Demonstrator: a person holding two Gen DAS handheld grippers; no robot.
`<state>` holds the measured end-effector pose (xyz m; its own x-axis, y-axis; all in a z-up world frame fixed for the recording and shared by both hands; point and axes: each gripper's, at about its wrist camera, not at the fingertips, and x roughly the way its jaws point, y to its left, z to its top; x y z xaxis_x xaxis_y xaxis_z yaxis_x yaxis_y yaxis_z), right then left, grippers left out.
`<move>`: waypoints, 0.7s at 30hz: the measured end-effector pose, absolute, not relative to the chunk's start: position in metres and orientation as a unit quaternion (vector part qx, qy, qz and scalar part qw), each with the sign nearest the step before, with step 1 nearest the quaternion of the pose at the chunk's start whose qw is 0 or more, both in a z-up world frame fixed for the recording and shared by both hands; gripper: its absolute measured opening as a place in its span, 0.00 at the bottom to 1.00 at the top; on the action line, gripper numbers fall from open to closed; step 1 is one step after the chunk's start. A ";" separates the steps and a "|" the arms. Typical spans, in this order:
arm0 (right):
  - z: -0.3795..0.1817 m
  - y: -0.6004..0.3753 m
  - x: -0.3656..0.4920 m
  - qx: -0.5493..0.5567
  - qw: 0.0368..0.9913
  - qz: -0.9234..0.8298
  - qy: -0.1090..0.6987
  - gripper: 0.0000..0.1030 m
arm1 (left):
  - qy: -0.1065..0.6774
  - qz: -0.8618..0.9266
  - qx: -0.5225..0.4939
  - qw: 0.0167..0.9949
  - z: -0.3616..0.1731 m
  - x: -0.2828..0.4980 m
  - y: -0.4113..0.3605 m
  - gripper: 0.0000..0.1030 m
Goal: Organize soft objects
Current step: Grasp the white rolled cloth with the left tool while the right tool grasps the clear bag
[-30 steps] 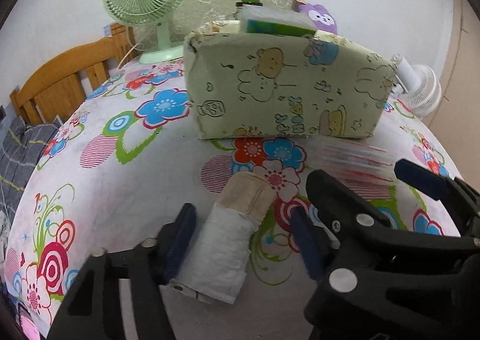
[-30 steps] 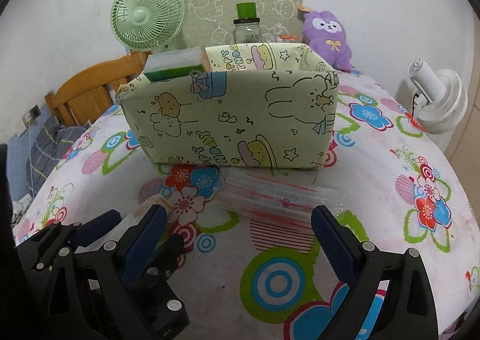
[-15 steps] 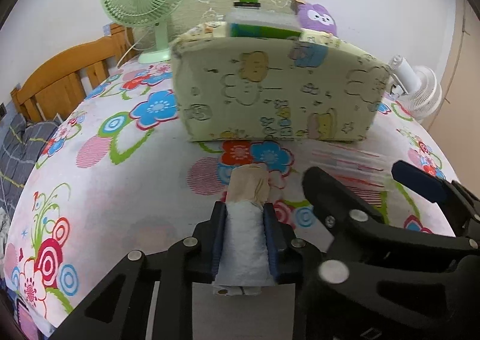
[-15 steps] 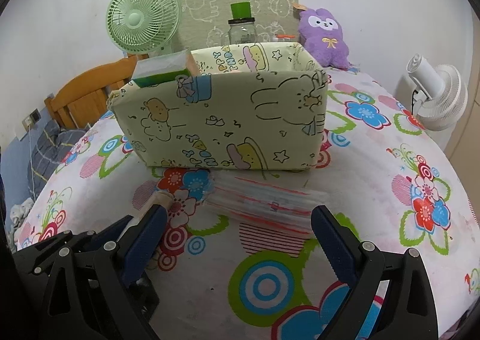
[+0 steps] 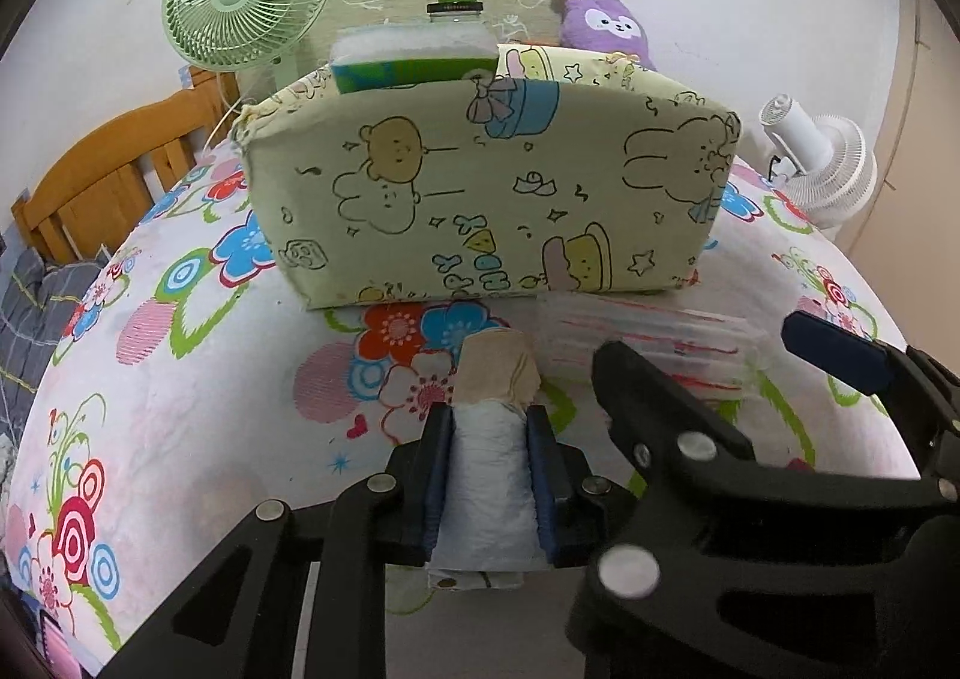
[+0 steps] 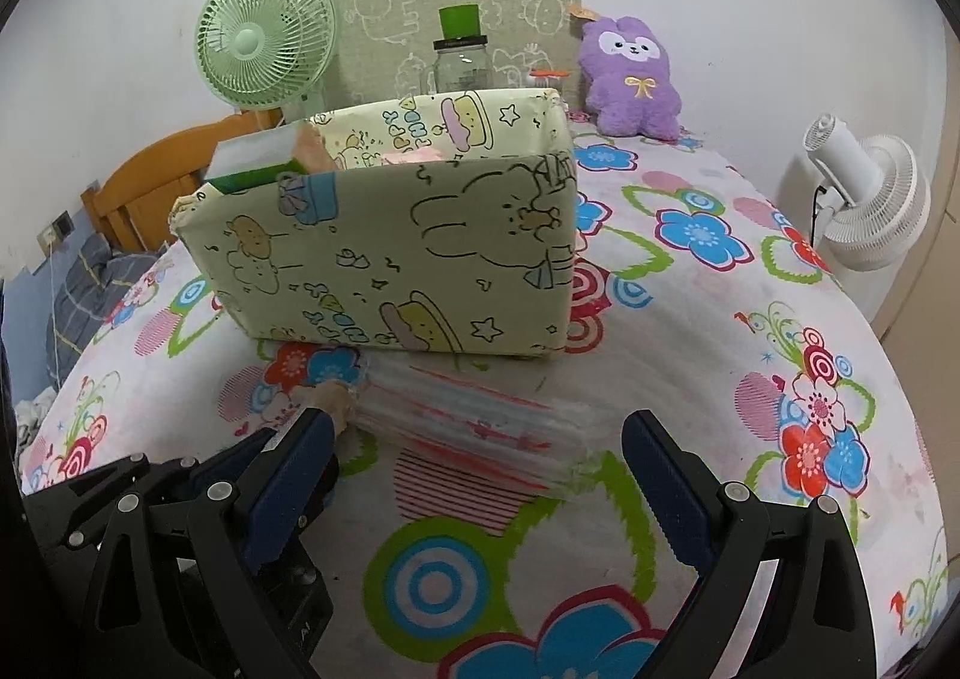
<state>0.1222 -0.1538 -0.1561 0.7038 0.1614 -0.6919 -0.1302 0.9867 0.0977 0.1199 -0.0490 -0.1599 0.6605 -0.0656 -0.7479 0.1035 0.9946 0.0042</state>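
The left gripper [image 5: 489, 427] is pinching the rolled white bundle [image 5: 489, 475] just before the storage box [image 5: 492, 199]; the right gripper [image 6: 477, 463] stands spread toward the clear packet [image 6: 474, 418] beside that box; keep the squeeze gentle, lift clear of the box's front wall, then lower inside.

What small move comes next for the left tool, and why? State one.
Probably lift. The left tool is shut on the rolled white cloth bundle with a beige end, which still lies on the flowered tablecloth; the cartoon-print fabric storage box stands just behind, open-topped.
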 end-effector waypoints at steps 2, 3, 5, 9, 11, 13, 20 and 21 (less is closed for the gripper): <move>-0.155 -0.158 0.125 0.021 0.922 0.080 0.377 0.96 | 0.410 -0.042 0.024 0.911 -0.160 0.124 -0.051 0.23; -0.155 -0.160 0.126 0.020 0.922 0.080 0.377 0.96 | 0.410 -0.041 0.024 0.911 -0.160 0.126 -0.052 0.23; -0.153 -0.163 0.130 0.013 0.922 0.079 0.378 0.96 | 0.409 -0.039 0.025 0.911 -0.159 0.130 -0.055 0.23; -0.156 -0.167 0.141 0.010 0.918 0.088 0.387 0.96 | 0.409 -0.036 0.027 0.911 -0.160 0.136 -0.060 0.23; -0.160 -0.167 0.147 0.010 0.915 0.089 0.393 0.96 | 0.409 -0.034 0.031 0.911 -0.160 0.137 -0.061 0.23; -0.163 -0.168 0.152 0.012 0.913 0.092 0.397 0.96 | 0.409 -0.032 0.034 0.911 -0.161 0.139 -0.062 0.23; -0.169 -0.162 0.164 0.016 0.901 0.119 0.416 0.95 | 0.406 -0.026 0.047 0.912 -0.161 0.142 -0.065 0.24; -0.169 -0.162 0.164 0.018 0.899 0.124 0.419 0.93 | 0.406 -0.026 0.048 0.912 -0.162 0.141 -0.065 0.24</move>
